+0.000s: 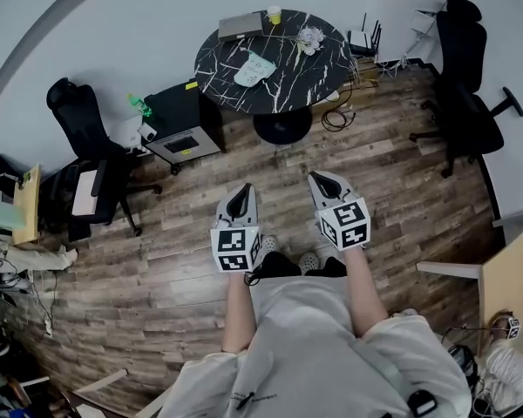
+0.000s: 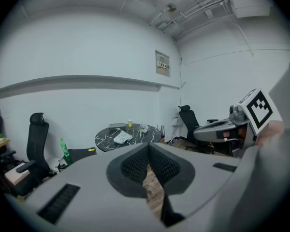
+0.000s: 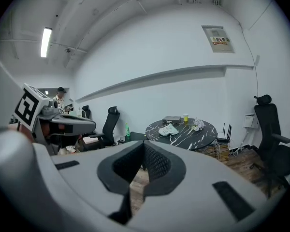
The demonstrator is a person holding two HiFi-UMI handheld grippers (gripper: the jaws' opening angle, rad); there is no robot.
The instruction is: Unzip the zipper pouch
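Note:
The pale zipper pouch (image 1: 254,68) lies flat on the round black marble table (image 1: 283,90) across the room, small in the left gripper view (image 2: 122,137) and the right gripper view (image 3: 168,129). My left gripper (image 1: 241,191) and right gripper (image 1: 319,179) are held side by side in front of the person's body, over the wood floor, well short of the table. Both point toward it. The left gripper (image 2: 148,146) has its jaws shut together with nothing between them. So does the right gripper (image 3: 144,144).
On the table also sit a grey flat box (image 1: 241,26), a yellow cup (image 1: 274,14) and a crumpled white bundle (image 1: 309,37). A black cabinet (image 1: 183,120) with a green bottle (image 1: 138,104) stands left of it. Office chairs stand at left (image 1: 83,120) and right (image 1: 462,85).

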